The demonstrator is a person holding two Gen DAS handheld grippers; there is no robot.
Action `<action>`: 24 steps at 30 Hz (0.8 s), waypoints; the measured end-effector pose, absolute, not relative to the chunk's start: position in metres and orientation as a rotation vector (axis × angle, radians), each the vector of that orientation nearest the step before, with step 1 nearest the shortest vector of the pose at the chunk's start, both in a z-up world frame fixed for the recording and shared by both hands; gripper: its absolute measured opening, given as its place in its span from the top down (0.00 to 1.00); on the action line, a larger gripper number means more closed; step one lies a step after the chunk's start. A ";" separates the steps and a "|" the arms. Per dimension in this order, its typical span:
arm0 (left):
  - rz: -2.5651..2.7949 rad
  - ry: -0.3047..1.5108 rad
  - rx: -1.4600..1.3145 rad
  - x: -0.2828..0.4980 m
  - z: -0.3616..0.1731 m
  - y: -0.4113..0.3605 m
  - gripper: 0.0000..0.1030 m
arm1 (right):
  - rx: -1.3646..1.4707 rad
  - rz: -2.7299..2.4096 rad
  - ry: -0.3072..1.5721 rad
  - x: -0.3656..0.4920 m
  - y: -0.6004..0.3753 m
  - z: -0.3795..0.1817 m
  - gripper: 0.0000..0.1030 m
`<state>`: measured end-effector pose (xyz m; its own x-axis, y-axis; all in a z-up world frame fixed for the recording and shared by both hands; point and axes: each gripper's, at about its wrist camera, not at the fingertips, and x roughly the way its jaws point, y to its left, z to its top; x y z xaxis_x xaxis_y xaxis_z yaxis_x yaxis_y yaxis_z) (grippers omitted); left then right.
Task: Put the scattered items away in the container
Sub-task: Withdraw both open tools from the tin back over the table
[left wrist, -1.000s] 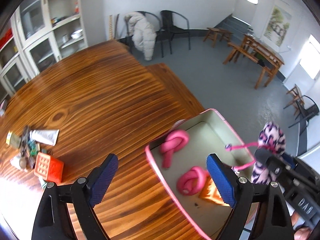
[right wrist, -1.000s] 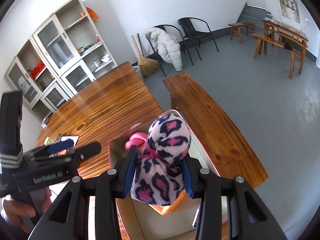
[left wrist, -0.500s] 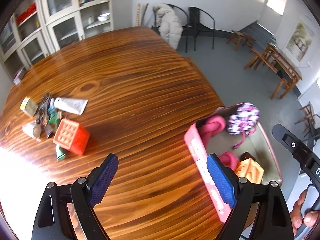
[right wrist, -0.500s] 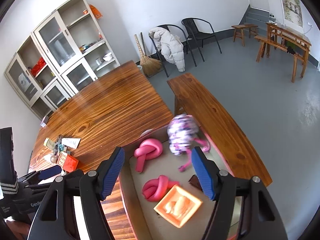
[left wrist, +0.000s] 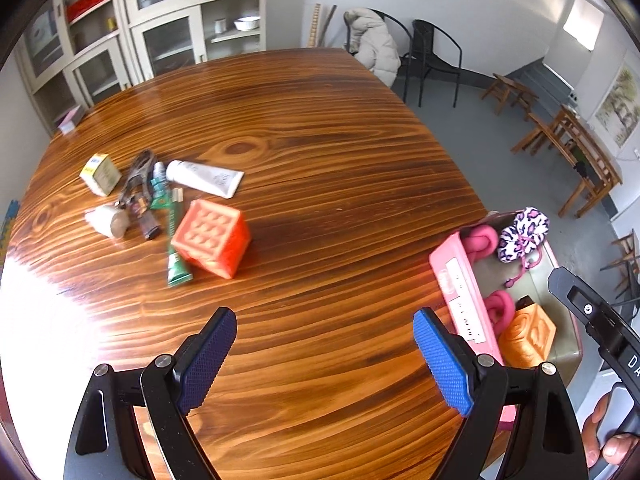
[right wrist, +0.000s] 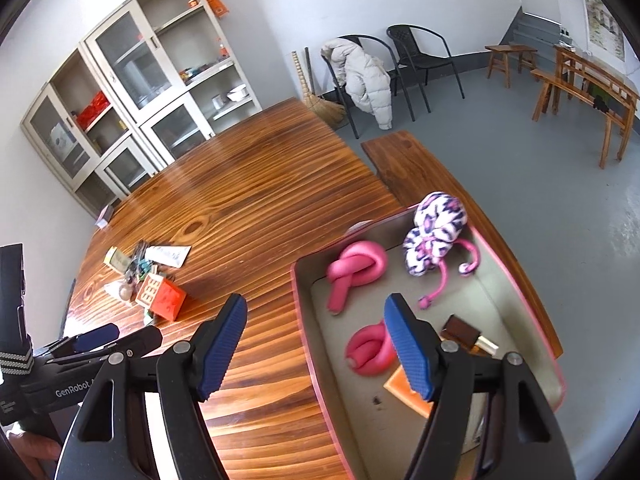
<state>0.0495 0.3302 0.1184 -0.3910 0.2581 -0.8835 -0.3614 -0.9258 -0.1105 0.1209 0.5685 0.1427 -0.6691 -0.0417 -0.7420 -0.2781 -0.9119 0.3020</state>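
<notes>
A pink-rimmed container (right wrist: 308,332) (left wrist: 460,292) sits at the table's right edge. It holds a leopard-print pouch (right wrist: 434,226) (left wrist: 522,234), two pink knotted ropes (right wrist: 356,270), an orange block (left wrist: 528,336) and a small brown item (right wrist: 460,330). Scattered on the table lie an orange cube (left wrist: 210,238) (right wrist: 162,298), a white tube (left wrist: 204,178), a green tube (left wrist: 174,240), a small yellow box (left wrist: 100,174) and other small items. My left gripper (left wrist: 324,364) is open and empty above the table. My right gripper (right wrist: 316,352) is open and empty over the container's left rim.
A wooden bench (right wrist: 420,172) runs beside the table behind the container. White cabinets (right wrist: 132,80) stand against the far wall. Two black chairs, one with a pale jacket (right wrist: 364,76), stand beyond the table's far end.
My right gripper opened and let the leopard pouch drop into the container, then drew back. My left gripper swung left from the container toward the scattered items.
</notes>
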 end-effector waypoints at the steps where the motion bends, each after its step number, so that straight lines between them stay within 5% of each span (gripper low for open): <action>1: 2.351 0.132 -1.468 0.049 0.118 0.324 0.11 | -1.215 2.693 0.597 0.120 0.564 0.143 0.27; 24: 2.487 -0.037 -1.619 0.042 0.095 0.184 0.11 | -1.417 2.787 0.523 0.088 0.465 0.128 0.24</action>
<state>0.0423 0.1841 0.0946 -0.3944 0.1586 -0.9051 -0.1314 -0.9846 -0.1153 0.0879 0.4646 0.1284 -0.5998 -0.1726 -0.7813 -0.1226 -0.9451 0.3028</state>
